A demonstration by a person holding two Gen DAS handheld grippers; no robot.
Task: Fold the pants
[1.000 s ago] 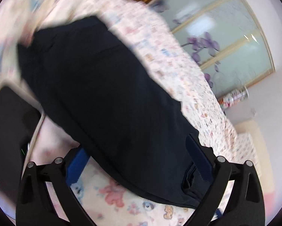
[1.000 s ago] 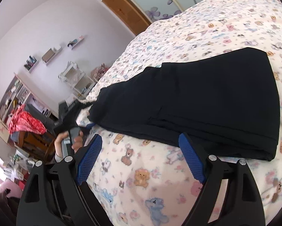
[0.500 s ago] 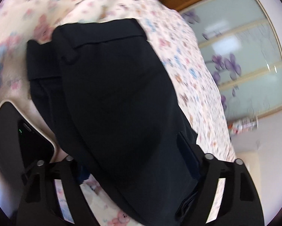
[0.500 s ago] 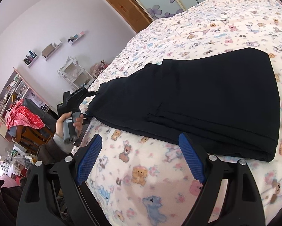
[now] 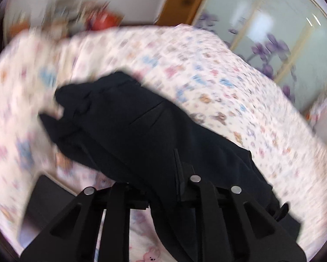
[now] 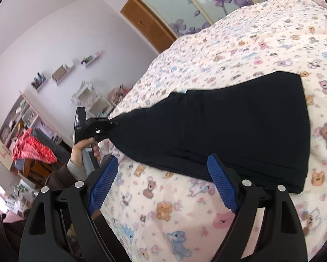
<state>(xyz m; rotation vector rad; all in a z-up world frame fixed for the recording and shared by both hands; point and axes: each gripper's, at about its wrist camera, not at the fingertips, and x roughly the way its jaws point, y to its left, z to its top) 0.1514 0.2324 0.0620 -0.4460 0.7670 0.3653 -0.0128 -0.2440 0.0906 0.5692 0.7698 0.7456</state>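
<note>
Black pants lie folded lengthwise on a bed with a bear-print sheet. My left gripper, held by a hand, has its jaws closing on the pants' left end and lifts it off the sheet. In the left wrist view the pants drape over the left gripper, with the cloth caught between its nearly closed fingers. My right gripper hovers open just in front of the pants' near edge, with nothing between its blue pads.
A dark flat device lies on the sheet at the bed's near edge, left of the left gripper. Off the bed's left side are shelves, a white rack and a red cloth. Glass wardrobe doors stand behind the bed.
The left gripper's jaws went from wide open around the pants' end to nearly closed on the cloth. It then rose and tilted up, pulling that end off the sheet. The right gripper barely moved.
</note>
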